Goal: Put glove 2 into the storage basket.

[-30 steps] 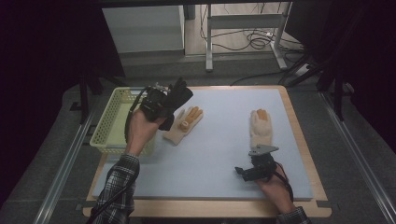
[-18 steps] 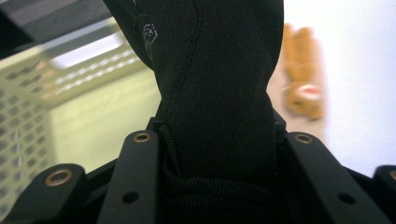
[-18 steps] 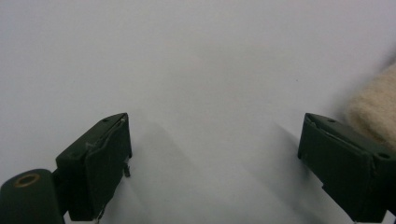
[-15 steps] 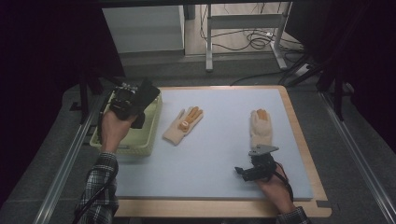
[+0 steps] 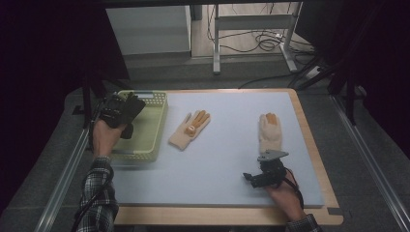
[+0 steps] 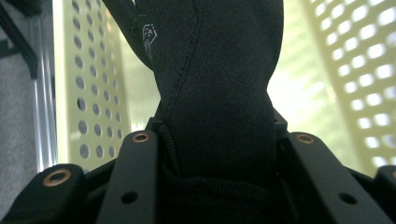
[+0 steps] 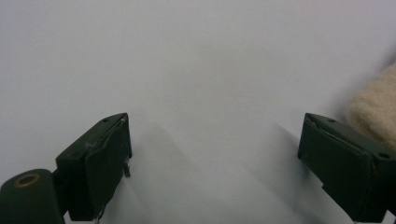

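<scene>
Since a second ago: left tool (image 5: 126, 110) carried from worktop centre toward nine o'clock, now over the pale green perforated plastic basket (image 5: 151, 126), jaws clamped on a black fabric glove (image 6: 219, 88). Nothing seen inside the basket. Right tool (image 5: 265, 175) unmoved at five o'clock on the light blue worktop (image 5: 222, 154), jaws wide apart, with two cream knitted gloves with orange fingertips (image 5: 189, 129) lying at centre and three o'clock.

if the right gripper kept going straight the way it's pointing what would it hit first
Probably the beige glove lying just ahead of the right gripper, though the right gripper view puts it off to one side, so the open jaws might slide past along the mat.
</scene>
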